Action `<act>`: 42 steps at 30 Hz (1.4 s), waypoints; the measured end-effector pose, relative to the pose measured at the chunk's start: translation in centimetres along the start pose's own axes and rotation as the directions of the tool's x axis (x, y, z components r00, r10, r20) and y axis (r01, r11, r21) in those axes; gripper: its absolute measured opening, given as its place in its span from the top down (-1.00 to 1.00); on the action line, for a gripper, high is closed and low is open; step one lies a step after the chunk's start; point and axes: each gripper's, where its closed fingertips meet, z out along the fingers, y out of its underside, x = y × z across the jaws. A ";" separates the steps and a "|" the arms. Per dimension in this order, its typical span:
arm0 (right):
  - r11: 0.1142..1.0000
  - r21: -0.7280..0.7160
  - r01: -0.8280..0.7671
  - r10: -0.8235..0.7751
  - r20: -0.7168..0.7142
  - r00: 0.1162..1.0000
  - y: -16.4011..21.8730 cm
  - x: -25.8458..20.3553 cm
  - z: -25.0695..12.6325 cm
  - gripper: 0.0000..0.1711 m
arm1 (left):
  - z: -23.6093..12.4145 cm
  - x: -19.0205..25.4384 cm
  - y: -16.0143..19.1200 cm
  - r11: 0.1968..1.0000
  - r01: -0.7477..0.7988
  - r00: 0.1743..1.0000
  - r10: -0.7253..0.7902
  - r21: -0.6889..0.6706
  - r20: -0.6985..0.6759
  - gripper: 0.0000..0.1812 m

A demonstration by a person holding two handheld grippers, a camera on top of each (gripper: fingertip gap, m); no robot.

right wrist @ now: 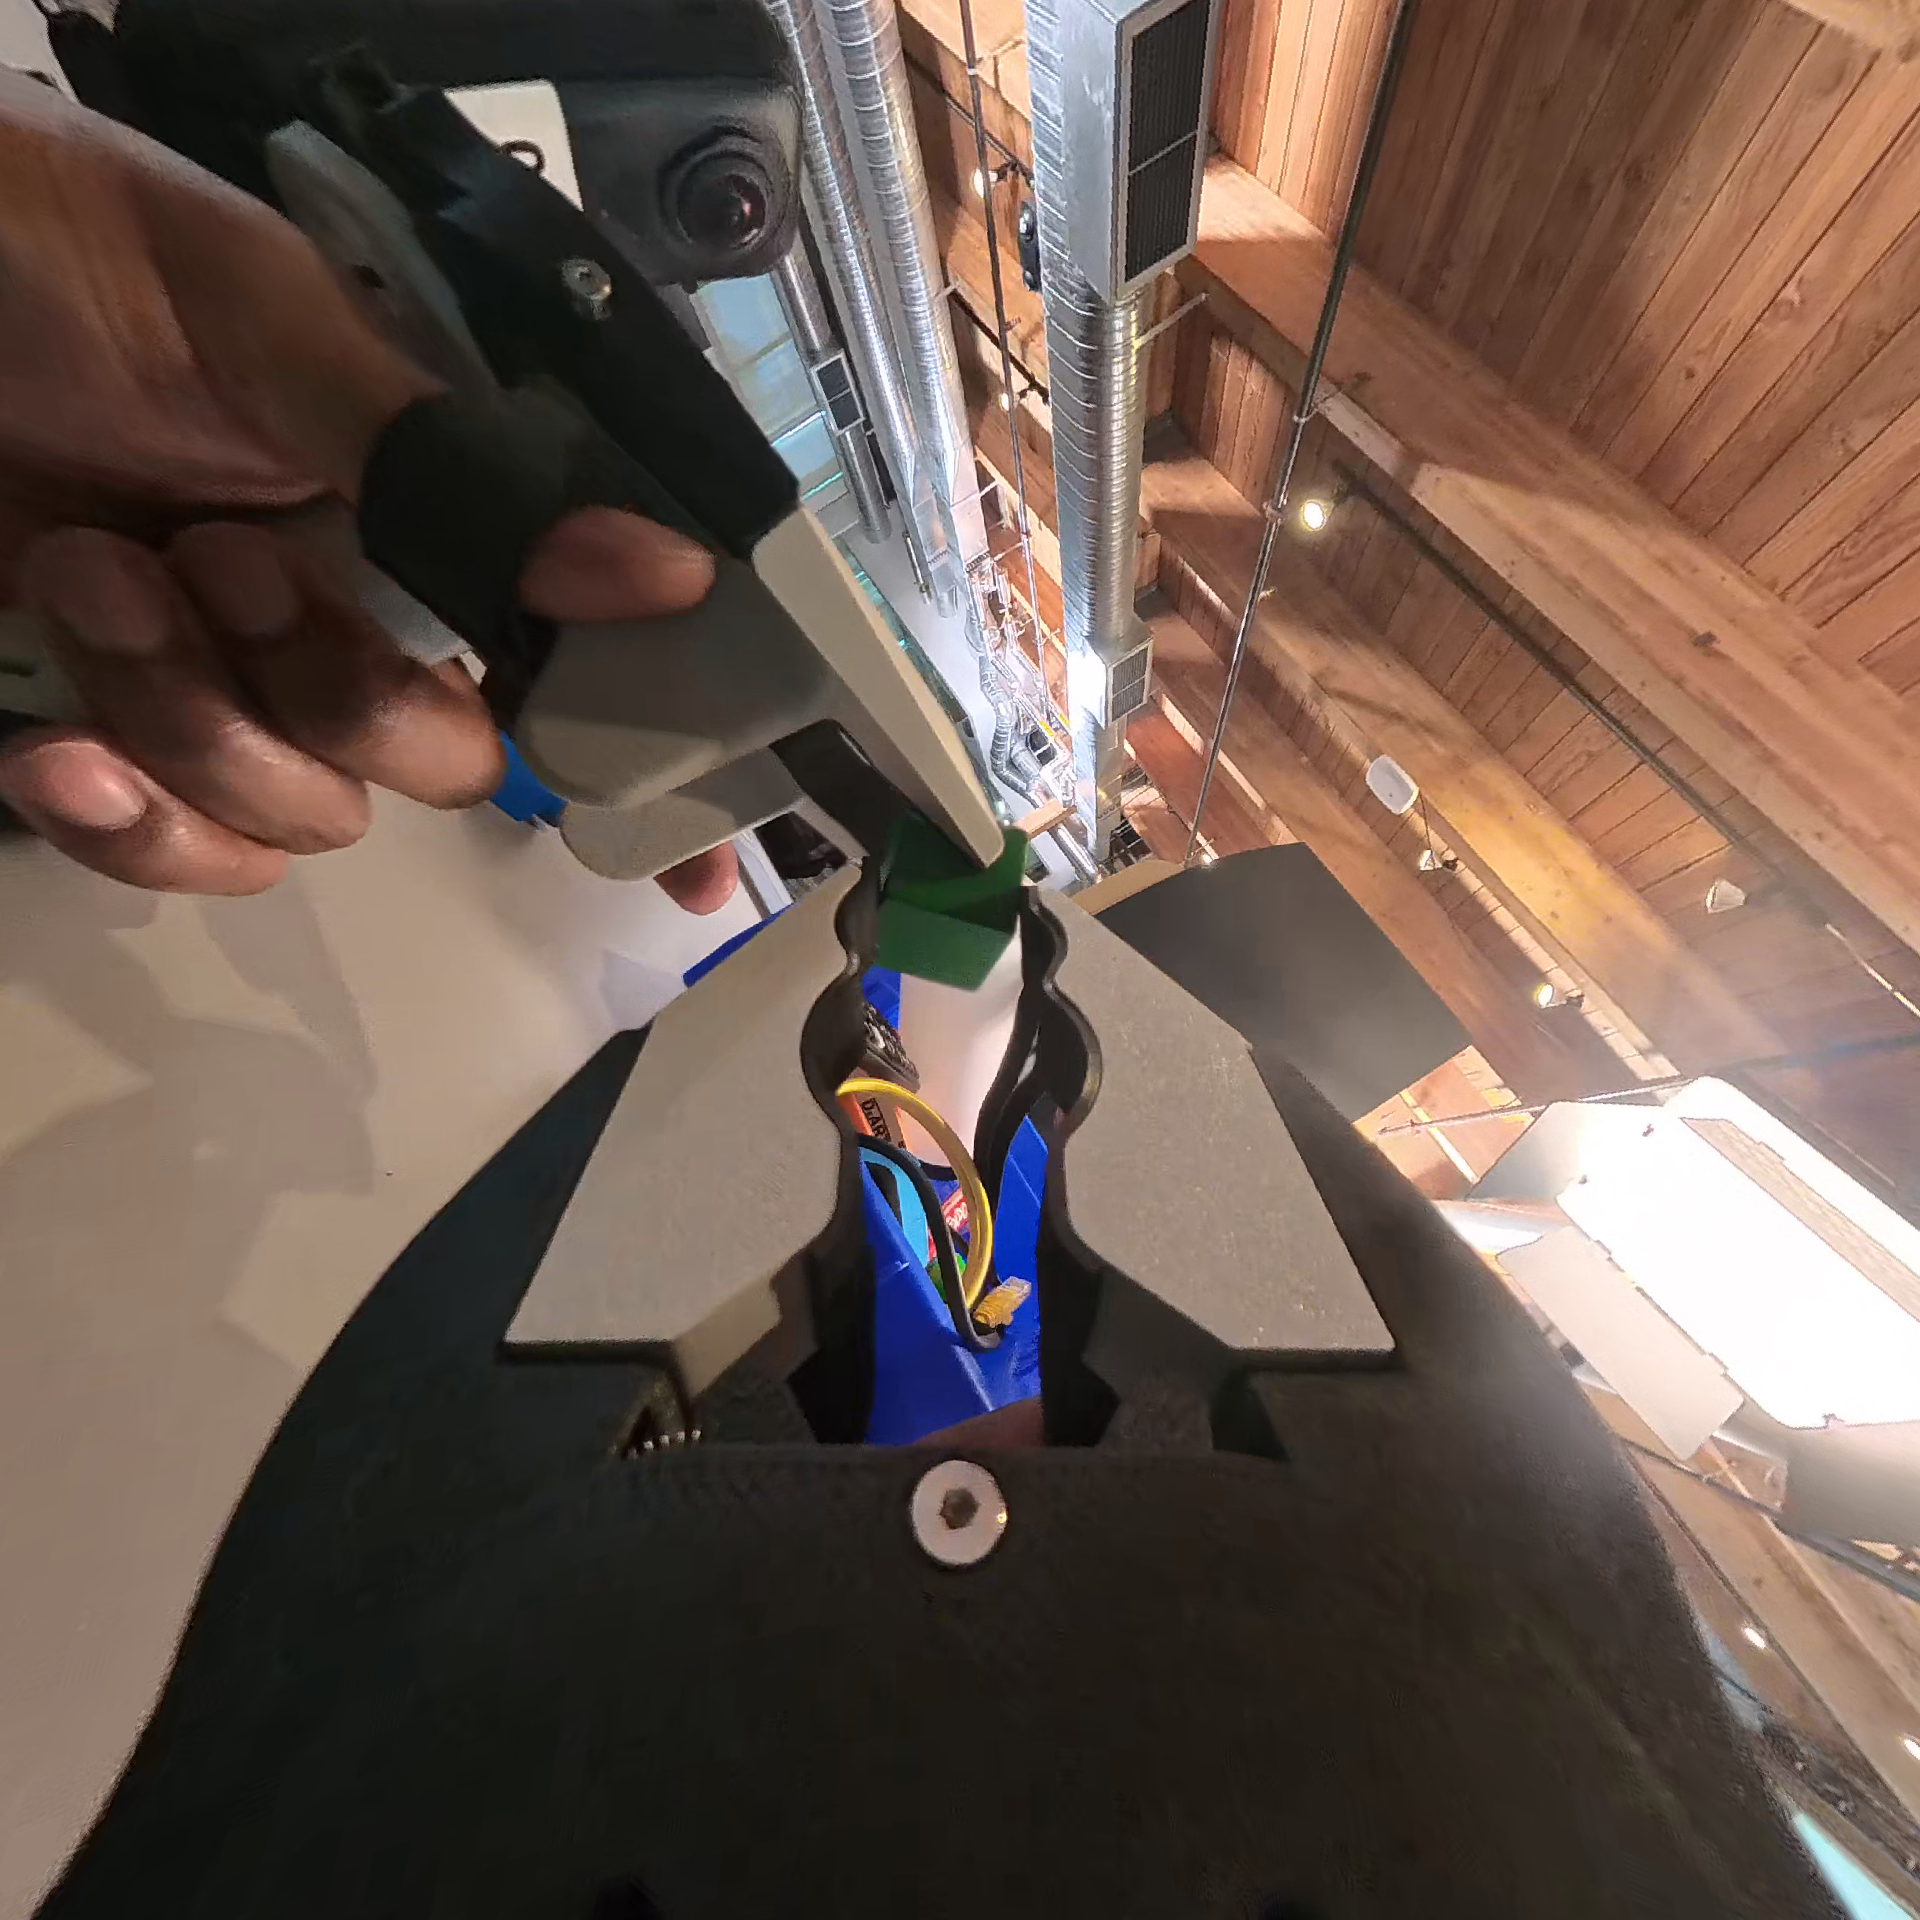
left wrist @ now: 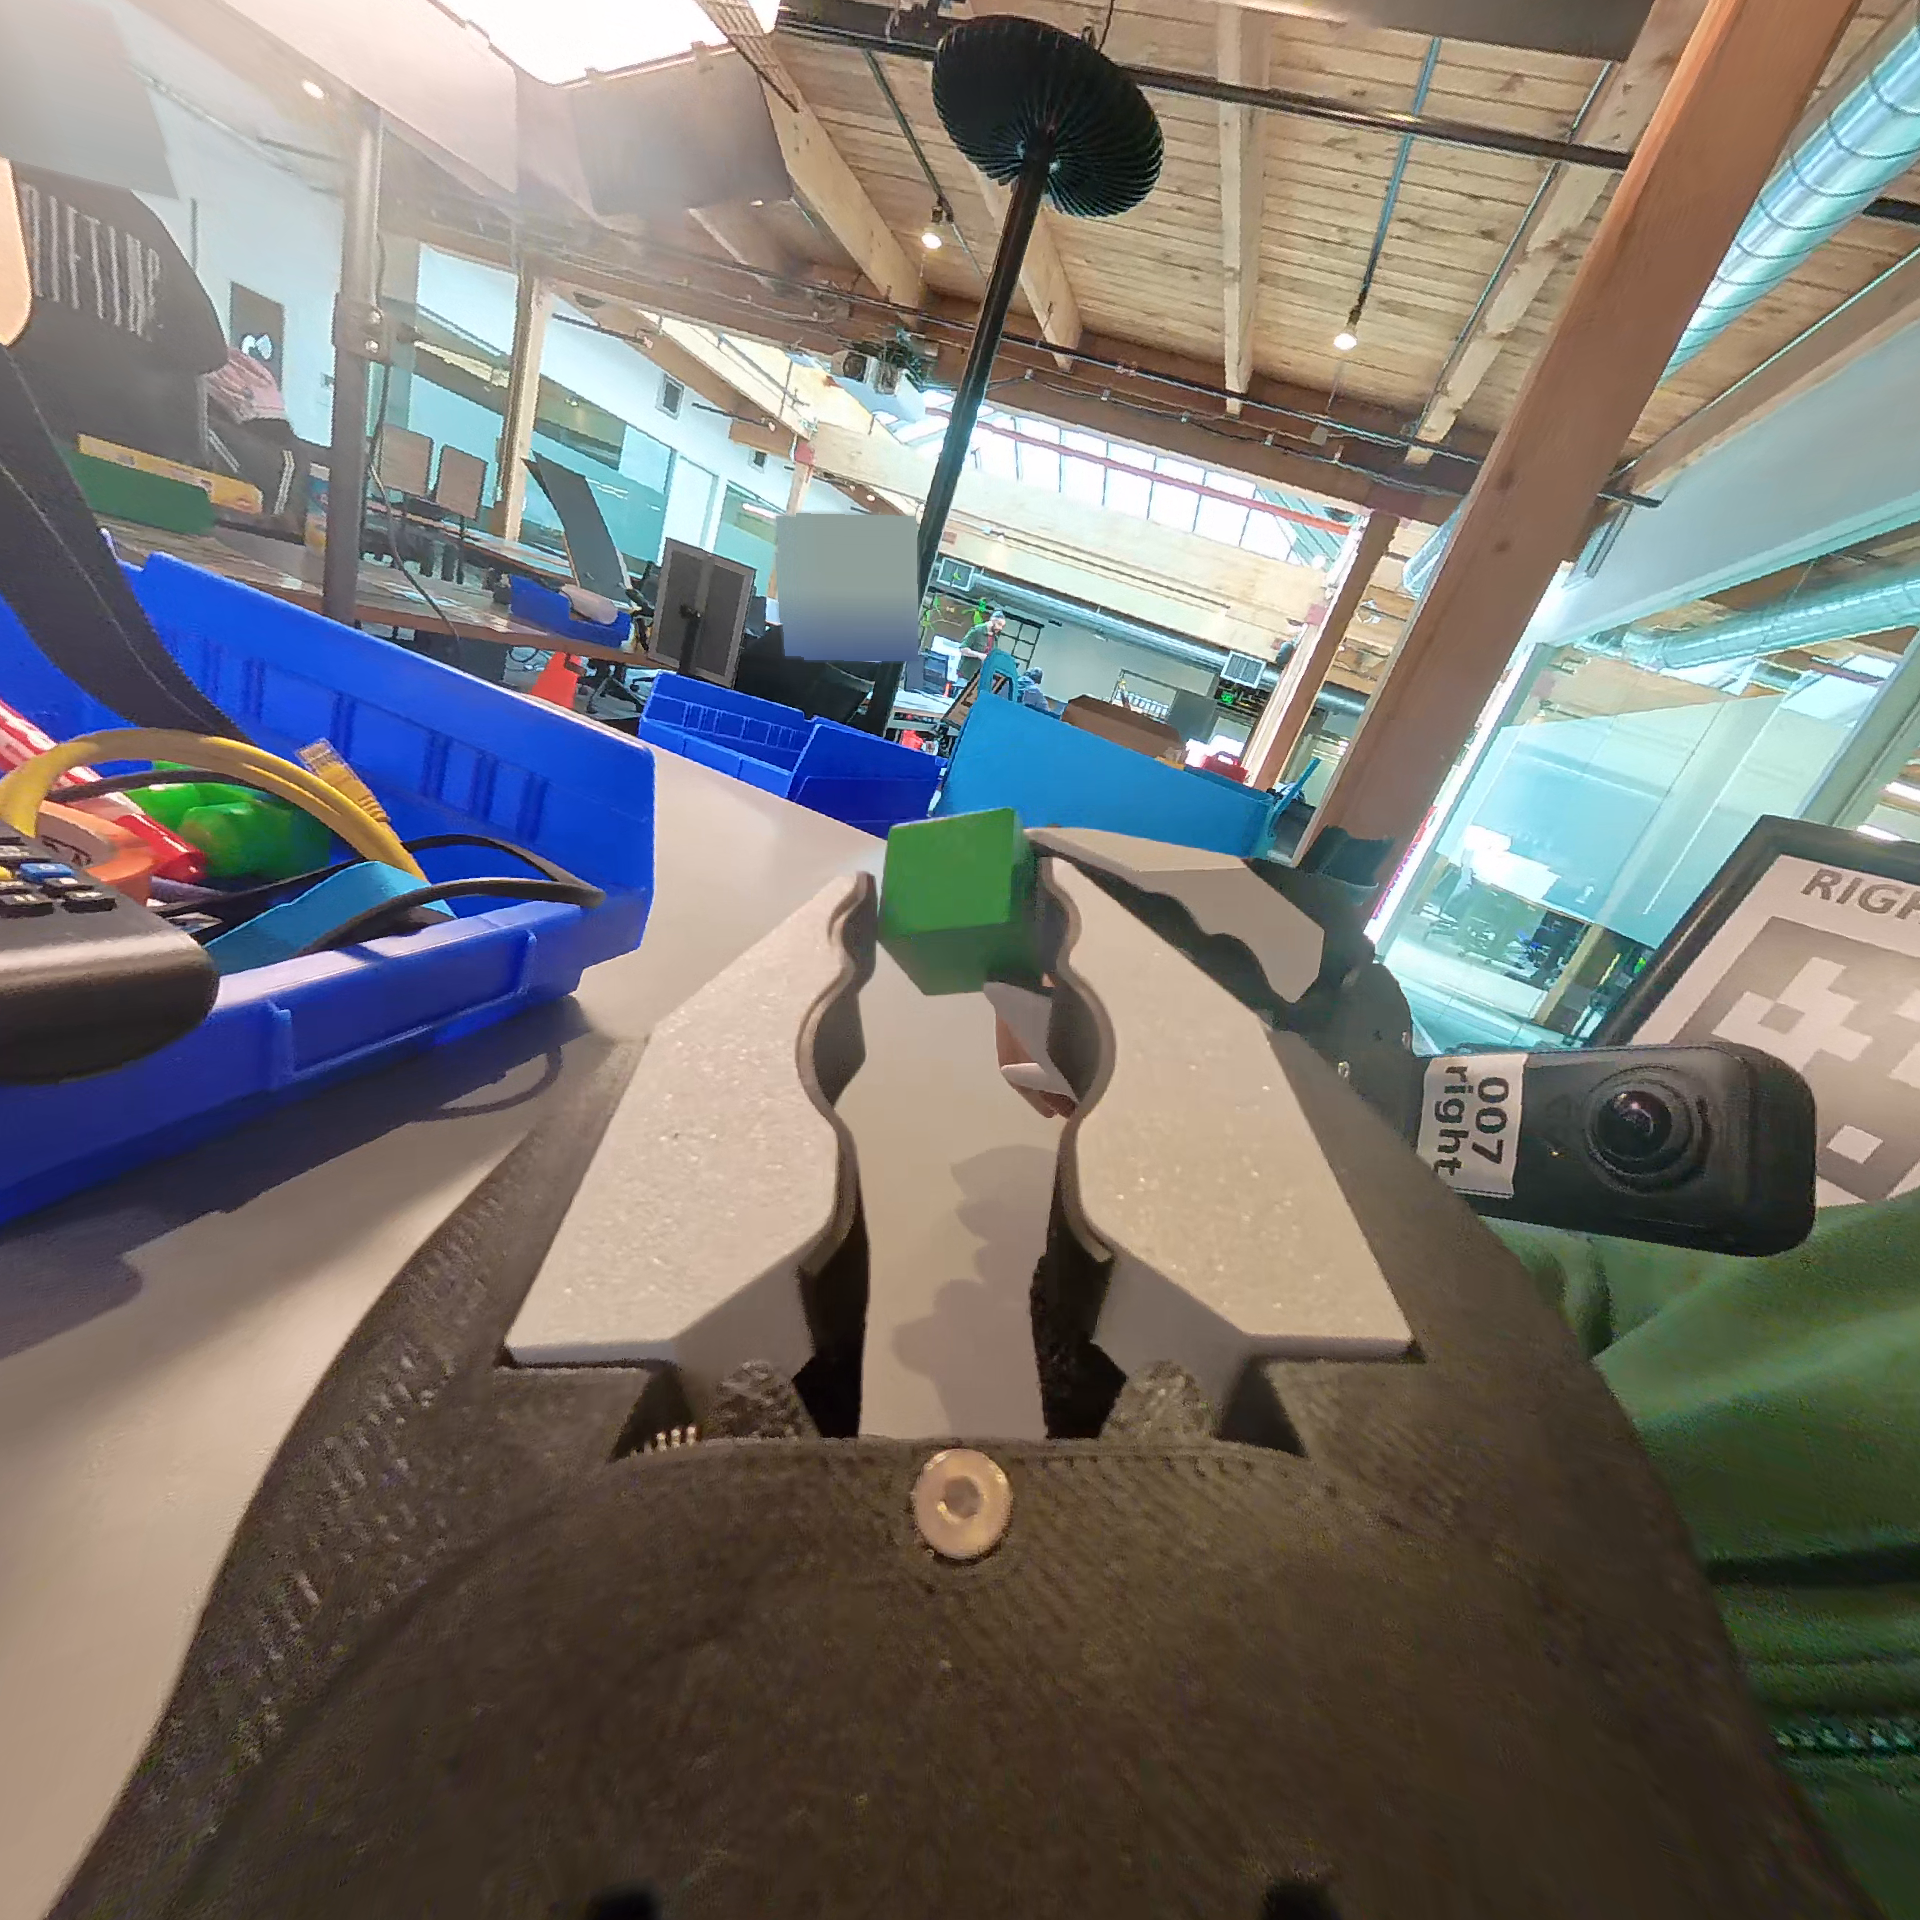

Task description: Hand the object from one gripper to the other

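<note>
A green cube (left wrist: 956,904) is held in the air above the grey table (left wrist: 208,1299). My left gripper (left wrist: 951,894) has both fingertips against the cube's sides. My right gripper (left wrist: 1023,925) comes in from the right, with one finger above the cube and one below. In the right wrist view, my right gripper (right wrist: 945,914) pinches the cube (right wrist: 940,925) at its tips. A grey finger (right wrist: 862,707) of the left gripper lies over the cube from the upper left, and a hand (right wrist: 208,675) holds that gripper. Both grippers are shut on the cube.
A blue bin (left wrist: 416,966) stands to the left and holds a yellow cable (left wrist: 260,758), a black keypad device (left wrist: 83,956) and other items. More blue bins (left wrist: 790,748) stand farther back. A framed marker board (left wrist: 1818,987) and a green sleeve (left wrist: 1714,1455) are to the right.
</note>
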 end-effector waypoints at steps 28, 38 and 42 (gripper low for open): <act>0.991 -0.082 0.105 -0.106 -0.011 0.994 1.0 -0.6 0.5 0.67 | -0.8 -1.2 -0.9 0.996 0.058 0.998 -0.060 0.064 0.029 0.68; 0.991 -0.075 0.112 -0.115 -0.032 0.993 0.8 -0.3 0.5 0.66 | -0.4 -0.2 -0.3 0.999 0.040 0.999 -0.040 0.027 -0.009 0.69; 0.994 -0.056 0.091 -0.093 -0.036 0.995 0.6 -0.1 0.4 0.59 | -0.2 0.4 0.1 0.999 0.034 0.999 -0.034 -0.002 -0.036 0.70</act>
